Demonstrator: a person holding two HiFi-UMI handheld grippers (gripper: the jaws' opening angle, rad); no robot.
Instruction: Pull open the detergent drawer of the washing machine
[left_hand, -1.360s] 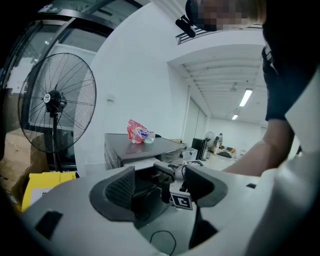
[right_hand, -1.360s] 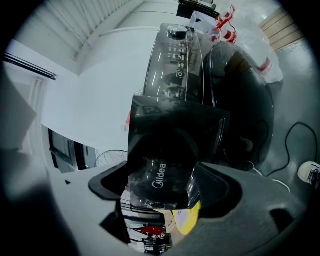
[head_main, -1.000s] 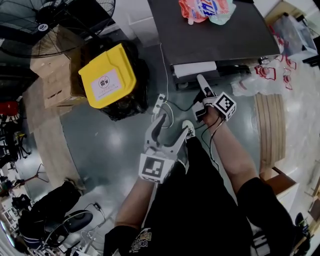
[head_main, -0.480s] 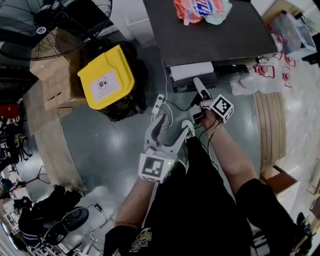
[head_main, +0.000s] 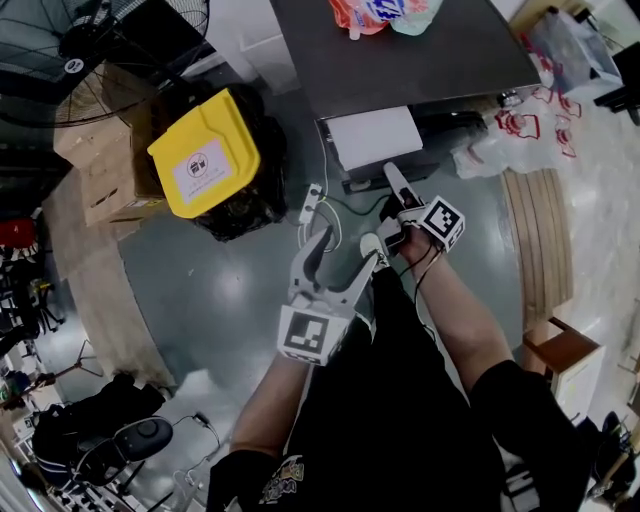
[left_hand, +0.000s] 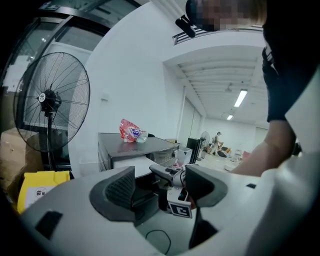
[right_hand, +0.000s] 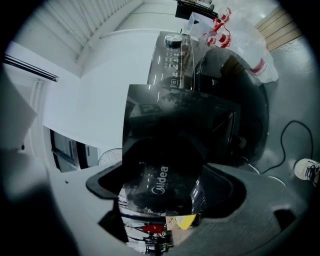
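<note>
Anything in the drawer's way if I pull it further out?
Nothing visible. The right claw grips the front of the drawer, which is partly out above the floor. The cable lies on the floor below its path. The open left claw hangs back, nearer the person, apart from the drawer.

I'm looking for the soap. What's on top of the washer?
A red and white bag lies on the washer's dark top, near its far edge, with a pale clear thing right beside it. What is inside the bag is covered.
</note>
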